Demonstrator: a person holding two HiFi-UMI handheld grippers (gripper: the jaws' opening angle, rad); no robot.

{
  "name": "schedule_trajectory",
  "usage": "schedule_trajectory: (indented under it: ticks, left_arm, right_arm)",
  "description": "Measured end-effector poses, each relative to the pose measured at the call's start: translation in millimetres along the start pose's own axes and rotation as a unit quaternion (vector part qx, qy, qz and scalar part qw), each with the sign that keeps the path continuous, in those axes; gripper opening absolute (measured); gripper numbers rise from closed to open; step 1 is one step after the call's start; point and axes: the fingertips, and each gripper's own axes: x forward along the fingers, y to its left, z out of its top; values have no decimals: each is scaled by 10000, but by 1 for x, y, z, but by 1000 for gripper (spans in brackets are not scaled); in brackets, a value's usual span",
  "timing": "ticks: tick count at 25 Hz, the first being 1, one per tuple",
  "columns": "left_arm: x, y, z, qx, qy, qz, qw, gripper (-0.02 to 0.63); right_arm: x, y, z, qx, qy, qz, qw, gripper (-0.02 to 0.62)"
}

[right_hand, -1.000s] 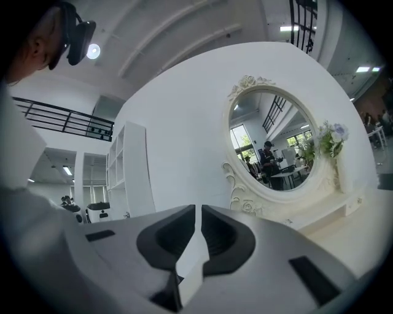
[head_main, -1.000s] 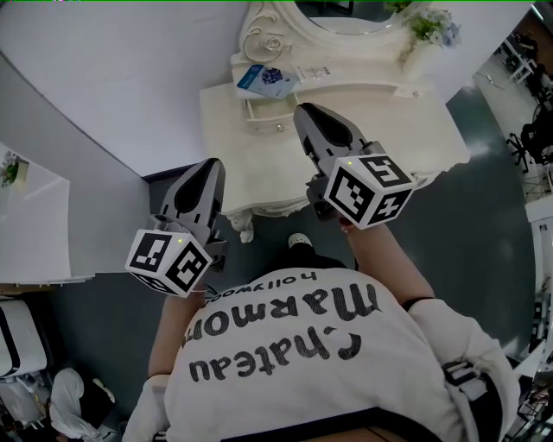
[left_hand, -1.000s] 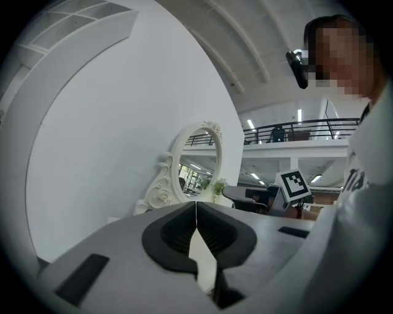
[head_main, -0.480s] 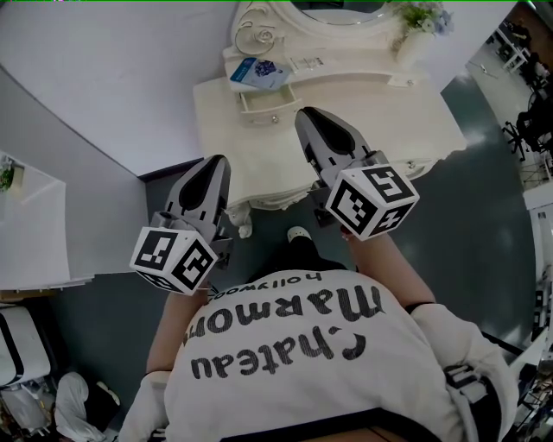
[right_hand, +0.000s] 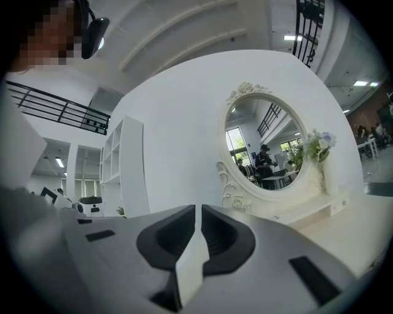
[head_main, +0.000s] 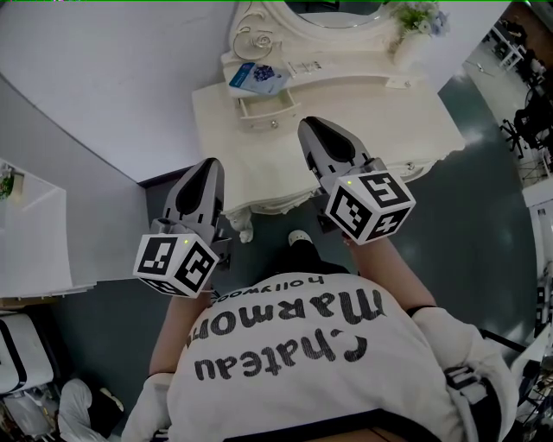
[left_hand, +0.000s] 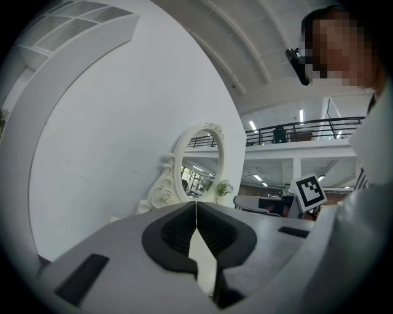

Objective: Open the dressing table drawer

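Observation:
The cream dressing table (head_main: 415,121) stands ahead, with an oval mirror (head_main: 333,10) at its back. A small drawer (head_main: 262,107) with a round knob (head_main: 274,123) sits on the tabletop's left under a low shelf. My right gripper (head_main: 313,128) is shut and empty, held above the tabletop just right of that knob and apart from it. My left gripper (head_main: 207,167) is also shut and empty, off the table's left front corner, over the floor. In the right gripper view, the right gripper (right_hand: 198,208) points level at the mirror (right_hand: 270,147). The left gripper (left_hand: 196,205) faces the mirror (left_hand: 199,162) too.
A blue packet (head_main: 257,78) lies on the shelf above the drawer, and a vase of flowers (head_main: 415,24) stands at the table's back right. A curved white wall (head_main: 112,78) runs behind on the left. A white shelf unit (head_main: 30,224) stands at far left. Dark floor (head_main: 484,207) surrounds the table.
The right gripper has eased slightly forward and down over the tabletop. The left gripper has stayed put. Both have kept shut.

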Motion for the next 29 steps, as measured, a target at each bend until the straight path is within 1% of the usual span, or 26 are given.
schedule_trajectory:
  ticks: [6,29]
  left_arm:
    - [4,4,1,-26,-2,-17,10000,23]
    - [11,6,-4,-71,1,23,10000,23]
  right_arm:
    - [5,-4,-6,-35,119,-69,9999,49]
    - [8,-15,-13,-25,218,-123,9997,49]
